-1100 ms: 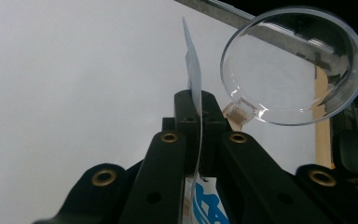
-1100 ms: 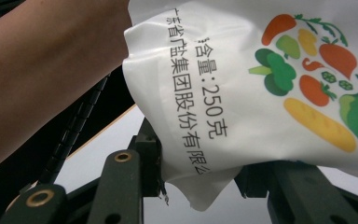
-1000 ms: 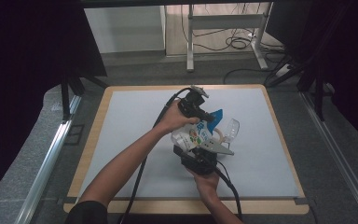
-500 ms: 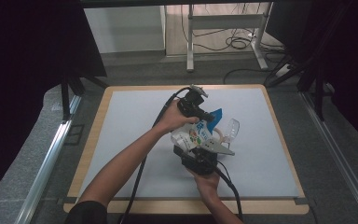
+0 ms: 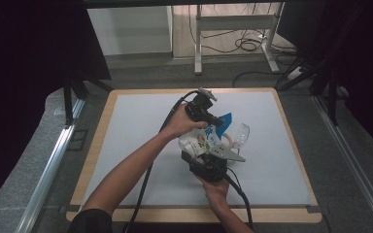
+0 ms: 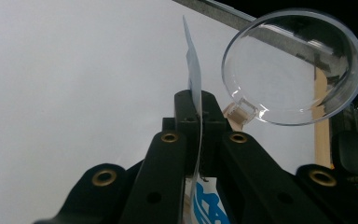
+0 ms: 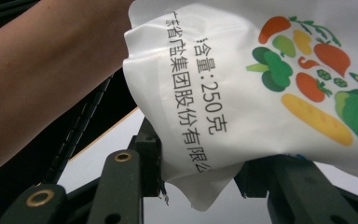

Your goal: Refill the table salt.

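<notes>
The white food pouch [image 5: 203, 140], printed with vegetables and black Chinese characters, hung in the air over the middle of the table [image 5: 126, 121], stretched between the two grippers with its long axis running from the near one up and away to the far one. The left gripper [image 5: 215, 120] was clamped fully shut on the pouch's blue-printed top edge [image 6: 193, 70], the thin film standing on edge between its jaws in the left gripper view. The right gripper [image 5: 209, 154] came in from below on the person's side, its jaws part-way closed with the pouch's lower corner [image 7: 200, 186] between them; the left jaw pressed the film, though I could not tell whether the right one touched. A clear plastic measuring scoop [image 5: 239, 136] lay just beyond the pouch to the right, its round bowl [image 6: 293, 65] appearing beside the left gripper's tips, so the pouch's mouth was nearer the left hand and, I judged, any pouring would tip that way. The table had a pale grey mat in a light wooden border. Around it hung dark curtains, and behind stood a metal frame with cables on the floor [image 5: 247, 46].
</notes>
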A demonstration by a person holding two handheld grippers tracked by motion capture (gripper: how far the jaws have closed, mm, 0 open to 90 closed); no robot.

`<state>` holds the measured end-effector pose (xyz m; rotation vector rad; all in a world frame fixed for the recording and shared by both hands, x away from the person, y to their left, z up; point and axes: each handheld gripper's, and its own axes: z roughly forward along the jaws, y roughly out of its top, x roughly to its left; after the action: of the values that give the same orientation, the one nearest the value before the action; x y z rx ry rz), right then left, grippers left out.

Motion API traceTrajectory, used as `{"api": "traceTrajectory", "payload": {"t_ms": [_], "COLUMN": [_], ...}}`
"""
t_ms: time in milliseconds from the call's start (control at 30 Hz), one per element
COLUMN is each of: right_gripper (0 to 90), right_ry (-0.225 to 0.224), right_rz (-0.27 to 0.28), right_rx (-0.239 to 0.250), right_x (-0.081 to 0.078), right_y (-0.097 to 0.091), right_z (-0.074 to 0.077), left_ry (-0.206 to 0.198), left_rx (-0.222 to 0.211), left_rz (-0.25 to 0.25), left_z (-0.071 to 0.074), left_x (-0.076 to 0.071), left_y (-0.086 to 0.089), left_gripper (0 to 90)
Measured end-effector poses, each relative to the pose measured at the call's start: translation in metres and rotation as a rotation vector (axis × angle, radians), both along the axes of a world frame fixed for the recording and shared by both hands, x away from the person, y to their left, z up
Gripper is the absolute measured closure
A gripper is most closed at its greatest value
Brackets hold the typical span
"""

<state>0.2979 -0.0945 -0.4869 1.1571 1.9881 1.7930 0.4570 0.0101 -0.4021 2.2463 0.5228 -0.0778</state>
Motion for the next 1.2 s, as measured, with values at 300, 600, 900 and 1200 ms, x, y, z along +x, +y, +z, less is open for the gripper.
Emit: {"api": "traceTrajectory", "payload": {"t_ms": [300, 600, 900, 1200], "right_gripper": [60.0, 60.0, 59.9, 59.9], "right_ry": [-0.012, -0.018, -0.024, -0.038], "right_rz": [-0.014, -0.024, -0.039, -0.059], "right_rx": [0.004, -0.003, -0.014, -0.021], "right_x": [-0.0007, -0.0006, -0.0013, -0.0021], "right_y": [0.0003, 0.0019, 0.0037, 0.0065], "right_z": [0.0026, 0.0036, 0.0037, 0.0034], "left_ry": [0.001, 0.003, 0.004, 0.003], "left_rx": [0.000, 0.000, -0.007, -0.006], "left_rz": [-0.002, -0.001, -0.003, -0.001], "left_z": [0.0002, 0.0001, -0.0003, 0.0002], "left_x": [-0.0003, 0.0005, 0.0010, 0.0014], "left_y": [-0.0019, -0.0017, -0.0024, -0.0028], "left_gripper": [89.7, 89.7, 89.7, 89.7]}}
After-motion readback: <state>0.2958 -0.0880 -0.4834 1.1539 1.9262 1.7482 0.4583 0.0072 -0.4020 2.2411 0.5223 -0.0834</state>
